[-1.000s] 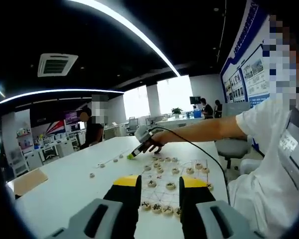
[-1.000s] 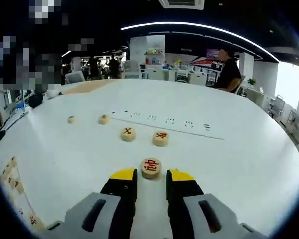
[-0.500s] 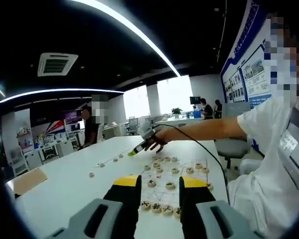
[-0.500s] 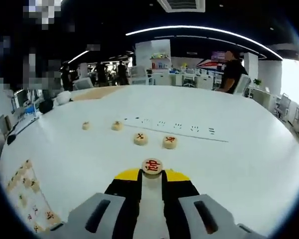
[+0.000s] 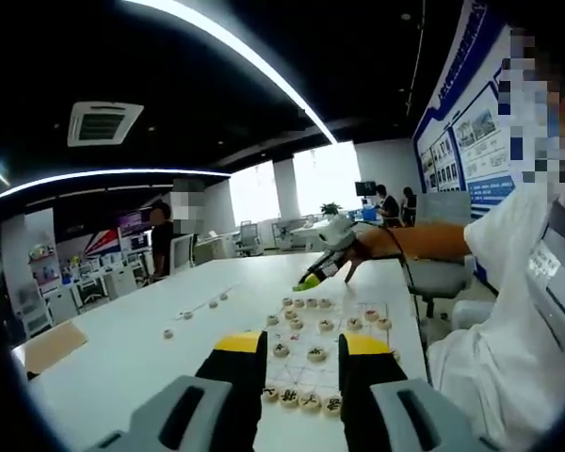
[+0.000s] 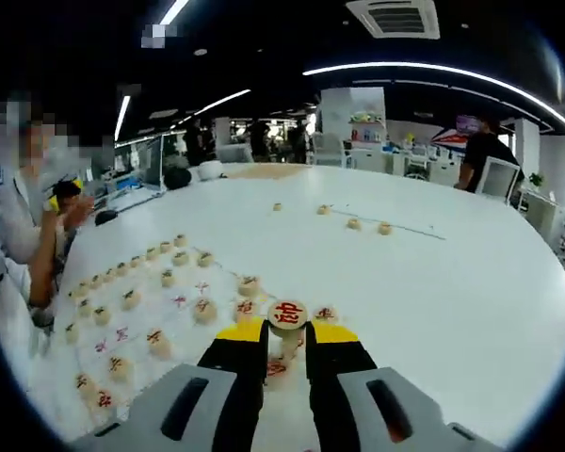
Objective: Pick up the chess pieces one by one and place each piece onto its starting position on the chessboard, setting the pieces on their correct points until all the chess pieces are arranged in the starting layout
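**Red piece held over the board**

R gripper [image 6: 284, 344] pinches a round red-marked piece [image 6: 287, 314] at its tips, above the chessboard [image 6: 122, 334] w/ many pieces set. L gripper [image 5: 301, 353] has jaws apart, holding nothing, over the white table [image 5: 122, 358].

- Large white round-edged table [image 6: 471, 282]
- Pale wooden board [image 5: 52, 344] on the table's far corner
- Grey office chair [image 5: 441, 273]
- Blue-and-white wall poster [image 5: 471, 155]
- Square ceiling air vent [image 5: 98, 122]
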Motion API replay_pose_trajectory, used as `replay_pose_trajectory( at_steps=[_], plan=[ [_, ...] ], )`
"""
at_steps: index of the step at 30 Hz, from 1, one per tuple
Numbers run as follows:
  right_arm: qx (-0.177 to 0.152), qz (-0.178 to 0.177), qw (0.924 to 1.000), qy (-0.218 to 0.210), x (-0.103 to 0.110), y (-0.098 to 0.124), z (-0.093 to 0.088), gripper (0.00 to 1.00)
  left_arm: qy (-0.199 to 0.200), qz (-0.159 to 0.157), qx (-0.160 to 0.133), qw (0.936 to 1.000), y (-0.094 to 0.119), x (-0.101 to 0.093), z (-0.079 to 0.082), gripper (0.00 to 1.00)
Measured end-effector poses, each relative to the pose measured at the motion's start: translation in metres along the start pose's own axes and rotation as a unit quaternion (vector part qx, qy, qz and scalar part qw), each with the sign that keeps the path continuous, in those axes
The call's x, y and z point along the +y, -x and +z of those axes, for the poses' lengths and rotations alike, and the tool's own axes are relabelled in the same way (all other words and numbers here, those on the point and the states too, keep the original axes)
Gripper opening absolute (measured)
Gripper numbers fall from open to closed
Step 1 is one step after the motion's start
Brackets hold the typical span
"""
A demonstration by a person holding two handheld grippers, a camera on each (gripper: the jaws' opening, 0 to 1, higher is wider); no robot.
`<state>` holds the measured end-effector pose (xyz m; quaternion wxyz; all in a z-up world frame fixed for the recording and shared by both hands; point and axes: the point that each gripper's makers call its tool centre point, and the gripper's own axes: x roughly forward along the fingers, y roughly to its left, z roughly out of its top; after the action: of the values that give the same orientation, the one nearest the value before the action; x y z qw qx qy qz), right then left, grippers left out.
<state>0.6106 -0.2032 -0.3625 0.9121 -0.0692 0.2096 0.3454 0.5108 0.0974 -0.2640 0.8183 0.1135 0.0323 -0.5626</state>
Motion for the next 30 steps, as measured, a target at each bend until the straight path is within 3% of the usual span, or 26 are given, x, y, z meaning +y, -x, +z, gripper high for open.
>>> replay_pose_trajectory(
  at_steps=[4,9,21,30],
  plan=[
    [-0.002,0.016,0.9998,0.008,0.03,0.023,-0.012,0.18,-0.001,-0.004,0.002,1.0,-0.001,-0.002,-0.001,0.32],
    [0.037,0.019,0.9987,0.029,0.045,0.037,-0.038,0.18,-0.002,-0.003,0.002,1.0,0.001,-0.002,-0.001,0.32],
    [0.101,0.002,0.9946,0.026,0.037,0.023,-0.057,0.18,0.001,0.002,0.0,1.0,0.005,0.0,-0.003,0.32],
    [0.113,-0.006,0.9935,0.016,0.031,0.018,-0.057,0.18,0.001,0.006,-0.003,1.0,0.006,0.001,-0.002,0.32]
  ],
)
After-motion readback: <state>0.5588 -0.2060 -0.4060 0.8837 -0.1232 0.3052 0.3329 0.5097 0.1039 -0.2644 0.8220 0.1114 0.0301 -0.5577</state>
